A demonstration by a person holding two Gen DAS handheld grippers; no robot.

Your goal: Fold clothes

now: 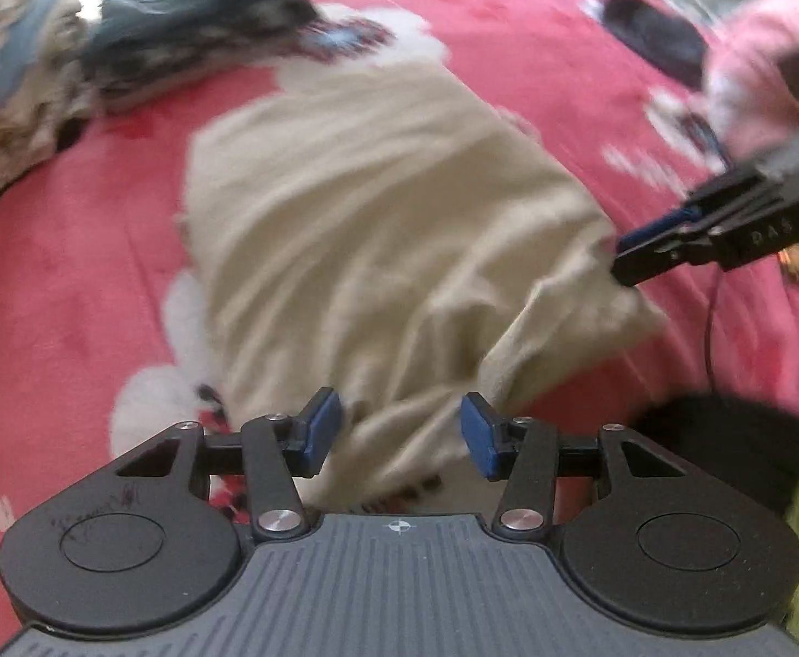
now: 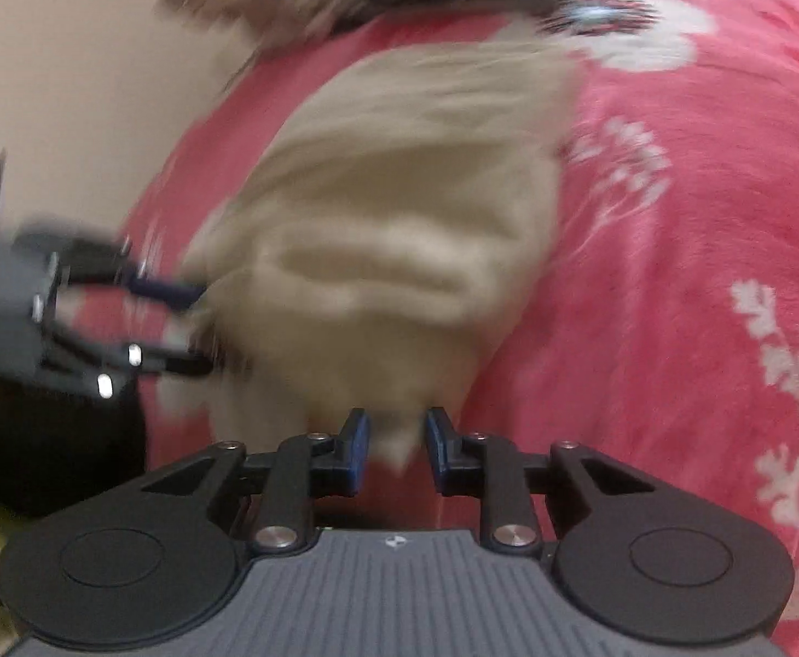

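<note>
Cloth, beige and creased, lies spread on the red flowered bedspread, straight ahead of both grippers. The left gripper hangs over its near edge, jaws apart and clear of the fabric. The right gripper stands with its jaws narrowed and a corner of cloth between them; blur hides whether the pads pinch it. Beyond lies a dark, heaped garment.
</note>
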